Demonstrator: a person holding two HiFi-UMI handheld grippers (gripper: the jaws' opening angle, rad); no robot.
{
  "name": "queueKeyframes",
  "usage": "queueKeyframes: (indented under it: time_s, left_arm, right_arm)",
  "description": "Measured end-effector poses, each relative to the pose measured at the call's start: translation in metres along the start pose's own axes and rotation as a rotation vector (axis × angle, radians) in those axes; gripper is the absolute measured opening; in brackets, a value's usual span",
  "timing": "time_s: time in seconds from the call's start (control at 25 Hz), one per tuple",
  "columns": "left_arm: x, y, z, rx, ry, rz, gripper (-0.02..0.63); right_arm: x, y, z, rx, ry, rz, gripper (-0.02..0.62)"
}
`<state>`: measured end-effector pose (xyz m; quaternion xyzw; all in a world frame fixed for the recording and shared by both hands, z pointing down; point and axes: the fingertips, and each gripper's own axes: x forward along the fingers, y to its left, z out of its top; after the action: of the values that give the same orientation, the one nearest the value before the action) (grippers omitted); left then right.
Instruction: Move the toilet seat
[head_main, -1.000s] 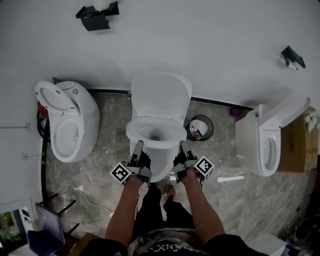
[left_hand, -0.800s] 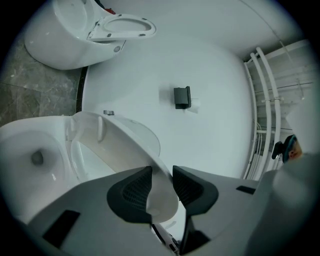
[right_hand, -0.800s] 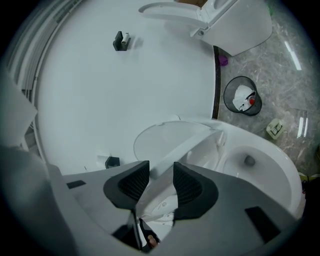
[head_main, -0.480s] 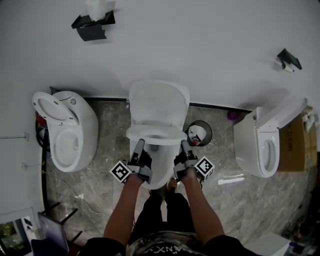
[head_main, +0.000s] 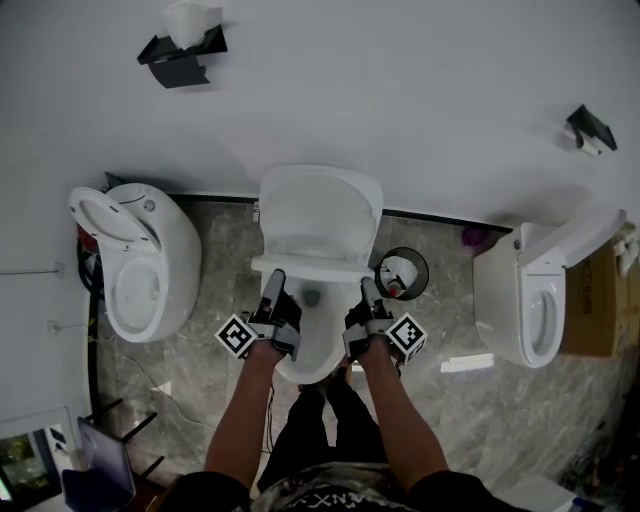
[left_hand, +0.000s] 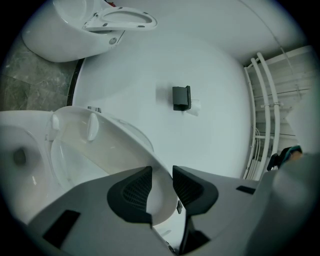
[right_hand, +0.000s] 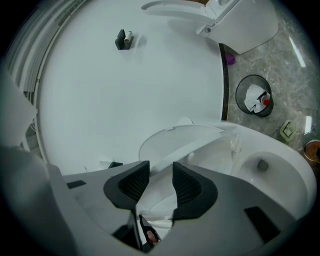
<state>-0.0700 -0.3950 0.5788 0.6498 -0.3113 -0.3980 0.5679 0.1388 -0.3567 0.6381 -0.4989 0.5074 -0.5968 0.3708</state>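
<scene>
Centre of the head view: my left gripper and right gripper each clamp a side edge of the half-raised toilet seat above the bowl; uneven lifting could twist its hinge, or the smooth rim could slip and slam down.

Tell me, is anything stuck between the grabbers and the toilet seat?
No, nothing visible is. The left gripper and the right gripper each pinch the edge of the toilet seat between their jaws, with nothing else in between.
</scene>
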Motion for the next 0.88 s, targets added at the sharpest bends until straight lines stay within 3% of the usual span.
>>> queueKeyframes:
  time_s: [0.72,0.88]
  left_arm:
    - [0.077,0.005,0.027,0.071,0.077,-0.006,0.133]
    - [0.095,0.014,0.032,0.106,0.104,0.021,0.091]
  right_arm:
    - [0.062,0.024,0.028,-0.056,-0.015,0.016,0.137]
    - [0.08,0.027,0.035,-0.072,-0.014,0.016,0.126]
